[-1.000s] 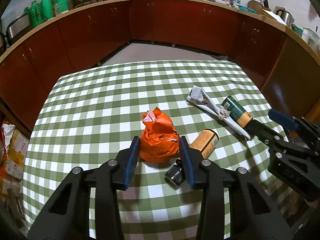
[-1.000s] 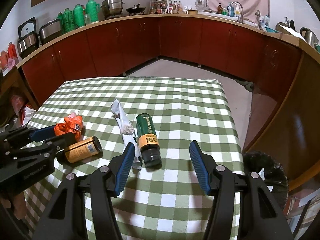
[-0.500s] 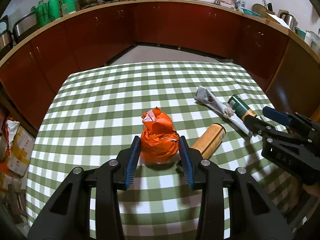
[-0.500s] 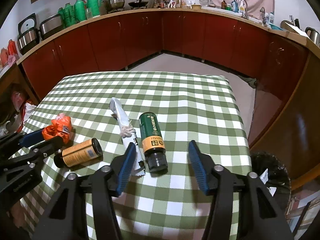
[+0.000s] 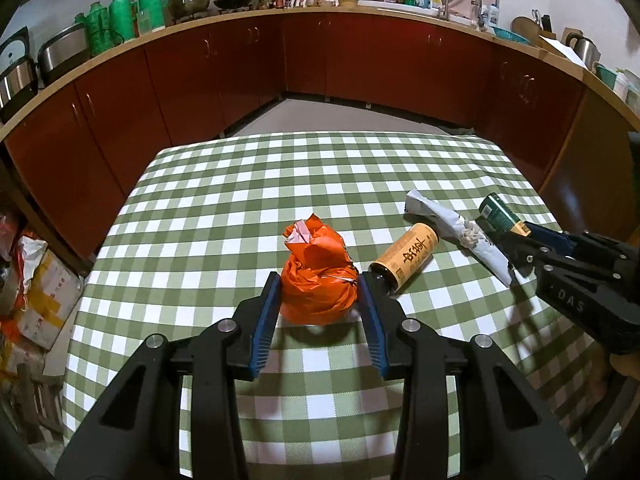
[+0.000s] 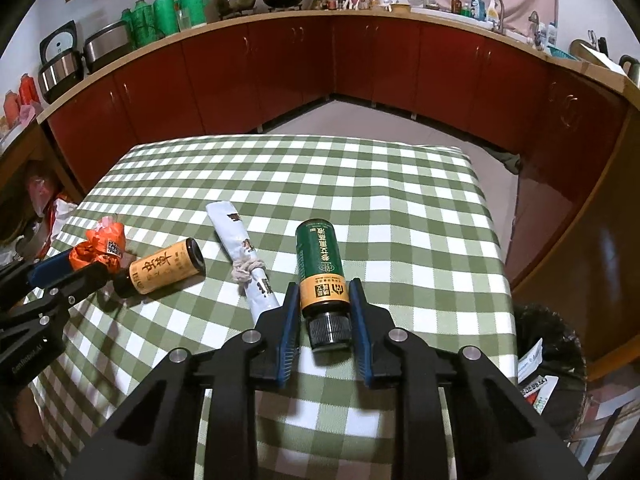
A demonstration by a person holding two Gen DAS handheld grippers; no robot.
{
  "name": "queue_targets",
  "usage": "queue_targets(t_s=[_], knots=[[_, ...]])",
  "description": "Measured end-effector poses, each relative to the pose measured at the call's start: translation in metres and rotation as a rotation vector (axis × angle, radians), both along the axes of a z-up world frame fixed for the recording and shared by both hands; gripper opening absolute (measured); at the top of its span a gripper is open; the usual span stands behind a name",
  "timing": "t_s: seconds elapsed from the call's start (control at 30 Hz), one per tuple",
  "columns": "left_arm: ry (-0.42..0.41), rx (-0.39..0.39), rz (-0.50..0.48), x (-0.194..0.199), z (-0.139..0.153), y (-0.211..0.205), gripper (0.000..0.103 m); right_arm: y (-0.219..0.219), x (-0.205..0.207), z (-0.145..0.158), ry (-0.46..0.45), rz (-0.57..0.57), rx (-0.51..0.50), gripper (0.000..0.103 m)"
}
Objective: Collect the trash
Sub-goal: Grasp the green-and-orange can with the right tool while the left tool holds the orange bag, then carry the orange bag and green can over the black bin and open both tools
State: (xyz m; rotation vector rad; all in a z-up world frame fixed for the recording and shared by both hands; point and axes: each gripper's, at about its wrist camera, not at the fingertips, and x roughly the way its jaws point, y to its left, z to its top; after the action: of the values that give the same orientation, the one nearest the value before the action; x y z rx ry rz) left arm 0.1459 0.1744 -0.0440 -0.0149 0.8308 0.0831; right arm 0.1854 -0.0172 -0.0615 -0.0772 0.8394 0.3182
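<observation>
- The left hand-held gripper [image 5: 319, 312] sits low over the near part of the desk [image 5: 240, 184], its blue-padded jaws spread on either side of an orange crumpled plastic bag [image 5: 316, 276]. The pads stand close against the bag's flanks; whether they press it cannot be told, and the bag rests on the green-and-white checked cloth.
- The right hand-held gripper [image 6: 325, 322] is likewise released, its jaws straddling the black cap and orange lower band of a green bottle [image 6: 320, 268] that lies on its side, cap toward the camera. A narrow gap shows between each pad and the bottle.
- Just right of the bag lies an orange-labelled bottle [image 5: 406, 258] on its side, its dark cap end near the left gripper's right pad.
- Between that bottle and the green bottle lies a rolled white paper wrapper [image 6: 244, 256] tied with a knot of string, running near to far; its near end sits just beside the right gripper's left finger.
- To the right of the desk, on the floor, stands a black-lined trash bin [image 6: 556, 360] with some paper packaging inside.
- Beyond the desk runs a curved row of dark red cabinets [image 6: 360, 64] under a counter carrying green thermos flasks [image 6: 176, 10], pots and bottles.
</observation>
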Motion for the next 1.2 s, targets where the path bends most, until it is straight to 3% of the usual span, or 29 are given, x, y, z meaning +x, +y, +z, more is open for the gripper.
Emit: queue_targets(t_s=[0.57,1.2], knots=[[-0.063,-0.023,-0.005,-0.046,0.028,-0.015,0.038,-0.037,-0.057,0.024,-0.081,-0.064,0.047,0.026],[-0.122,-0.028,-0.166,-0.074,0.045,-0.126,0.038,-0.123,-0.108,0.037,-0.163,-0.208,0.065,0.026]])
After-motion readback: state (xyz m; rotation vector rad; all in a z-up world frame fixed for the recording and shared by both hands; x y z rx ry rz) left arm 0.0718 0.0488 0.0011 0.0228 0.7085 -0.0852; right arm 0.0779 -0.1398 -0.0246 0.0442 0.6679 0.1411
